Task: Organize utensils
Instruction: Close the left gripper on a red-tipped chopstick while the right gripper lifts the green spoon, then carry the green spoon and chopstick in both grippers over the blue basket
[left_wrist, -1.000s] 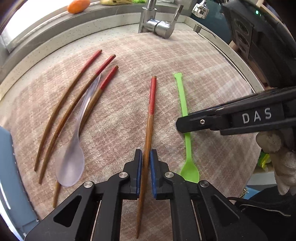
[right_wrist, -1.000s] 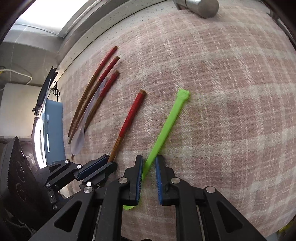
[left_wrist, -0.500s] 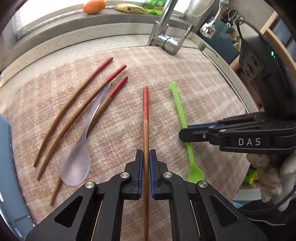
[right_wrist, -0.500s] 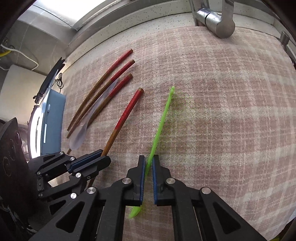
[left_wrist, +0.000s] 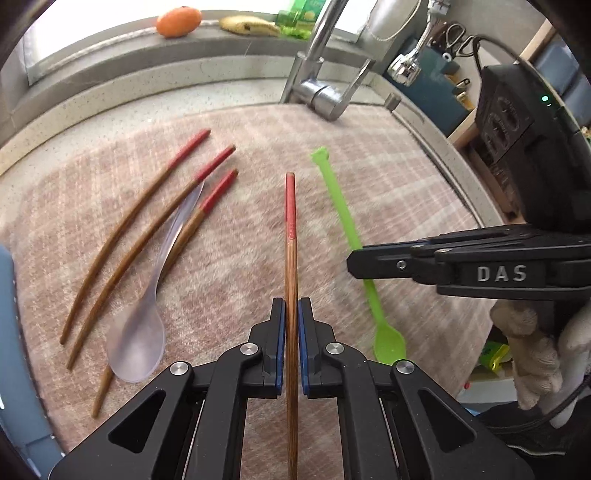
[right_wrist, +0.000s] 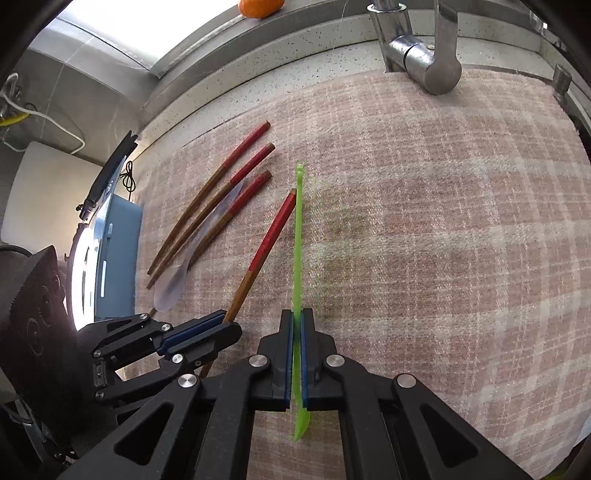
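Note:
My left gripper (left_wrist: 291, 306) is shut on a red-tipped wooden chopstick (left_wrist: 291, 236) that runs straight ahead between its blue pads. My right gripper (right_wrist: 297, 317) is shut on the thin green plastic spoon (right_wrist: 297, 240), seen edge-on there; in the left wrist view the green spoon (left_wrist: 341, 210) hangs from the right gripper (left_wrist: 352, 260) with its bowl low. Three more red-tipped chopsticks (left_wrist: 147, 218) and a clear plastic spoon (left_wrist: 138, 339) lie on the pink checked cloth (left_wrist: 406, 192) at the left. The left gripper (right_wrist: 236, 326) also shows in the right wrist view, holding its chopstick (right_wrist: 271, 234).
A chrome faucet (left_wrist: 325, 92) stands at the back edge of the cloth. An orange fruit (left_wrist: 178, 23) sits on the window sill. A blue object (left_wrist: 14, 350) borders the cloth on the left, and a gloved hand (left_wrist: 535, 350) holds the right gripper.
The right gripper closed on the green spoon and turned it on edge, tilting it up. Both views tipped up a little; the left grip on the chopstick stayed the same.

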